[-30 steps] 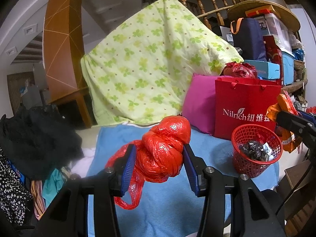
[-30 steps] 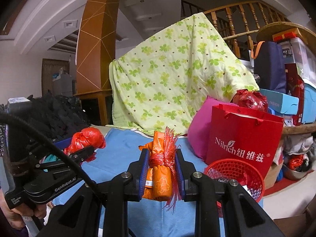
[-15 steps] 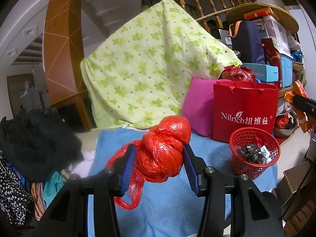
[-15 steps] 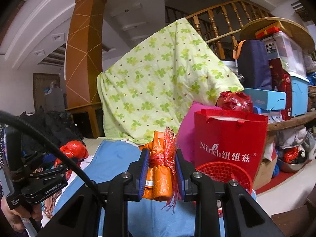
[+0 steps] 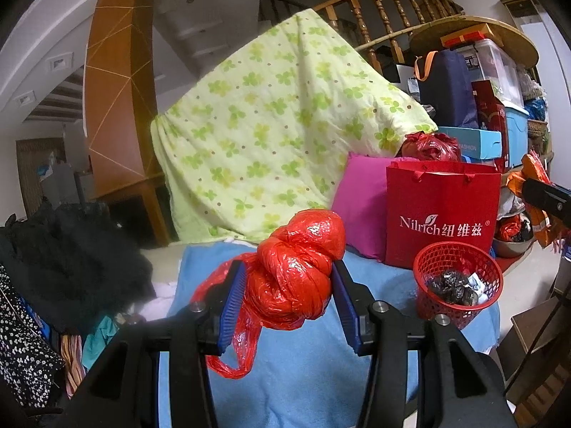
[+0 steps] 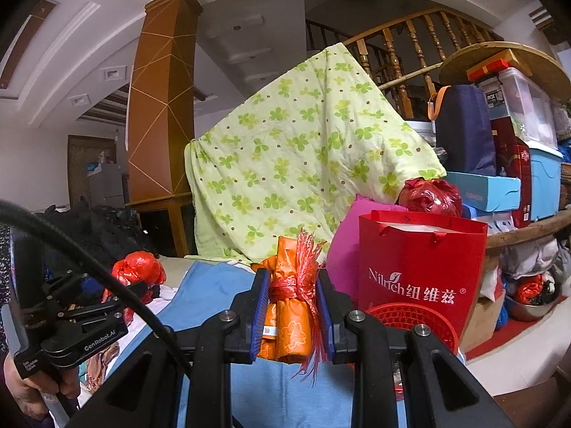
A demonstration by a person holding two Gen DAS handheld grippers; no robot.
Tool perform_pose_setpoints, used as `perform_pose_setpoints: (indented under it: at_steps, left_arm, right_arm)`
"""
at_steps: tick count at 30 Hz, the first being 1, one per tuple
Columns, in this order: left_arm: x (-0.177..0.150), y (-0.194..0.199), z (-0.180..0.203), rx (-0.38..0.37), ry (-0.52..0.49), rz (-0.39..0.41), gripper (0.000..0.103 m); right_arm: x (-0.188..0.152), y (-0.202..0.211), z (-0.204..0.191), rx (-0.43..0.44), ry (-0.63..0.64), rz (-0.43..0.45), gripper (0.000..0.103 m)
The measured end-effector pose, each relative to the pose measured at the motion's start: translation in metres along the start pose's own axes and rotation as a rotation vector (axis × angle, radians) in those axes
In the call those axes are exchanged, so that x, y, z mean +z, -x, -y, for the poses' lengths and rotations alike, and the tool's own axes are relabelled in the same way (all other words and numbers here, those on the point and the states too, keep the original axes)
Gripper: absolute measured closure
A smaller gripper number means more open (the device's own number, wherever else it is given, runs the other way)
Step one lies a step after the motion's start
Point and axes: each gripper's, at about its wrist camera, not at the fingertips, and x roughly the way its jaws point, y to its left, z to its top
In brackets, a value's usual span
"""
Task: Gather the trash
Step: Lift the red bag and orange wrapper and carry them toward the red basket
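My left gripper (image 5: 289, 296) is shut on a knotted red plastic bag (image 5: 296, 271), held above the blue towel (image 5: 303, 385); a loose tail of the bag hangs at lower left. My right gripper (image 6: 291, 312) is shut on an orange wrapper bundle (image 6: 291, 321) tied with red string. A red mesh basket (image 5: 458, 285) with dark crumpled scraps inside stands on the towel to the right; in the right wrist view its rim (image 6: 414, 315) shows just past my right fingers. In the right wrist view the left gripper (image 6: 117, 296) with the red bag (image 6: 137, 267) sits at far left.
A red paper gift bag (image 5: 442, 217) stands behind the basket, beside a pink cushion (image 5: 360, 207). A green clover quilt (image 5: 271, 135) drapes behind. Black clothes (image 5: 64, 249) pile at left. Boxes and bins (image 5: 499, 117) are stacked at right. A hand (image 6: 25, 388) grips the left tool.
The right gripper with its orange bundle has shifted right and a little up: in the left view it slid off toward the right edge. The left gripper holds still.
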Motion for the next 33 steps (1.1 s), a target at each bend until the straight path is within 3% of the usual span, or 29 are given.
perform_pose_setpoints:
  at_steps: [33]
  left_arm:
    - [0.000, -0.004, 0.018, -0.018, -0.025, -0.019, 0.052]
  right_arm:
    - [-0.004, 0.012, 0.010, -0.020, -0.035, 0.025, 0.076]
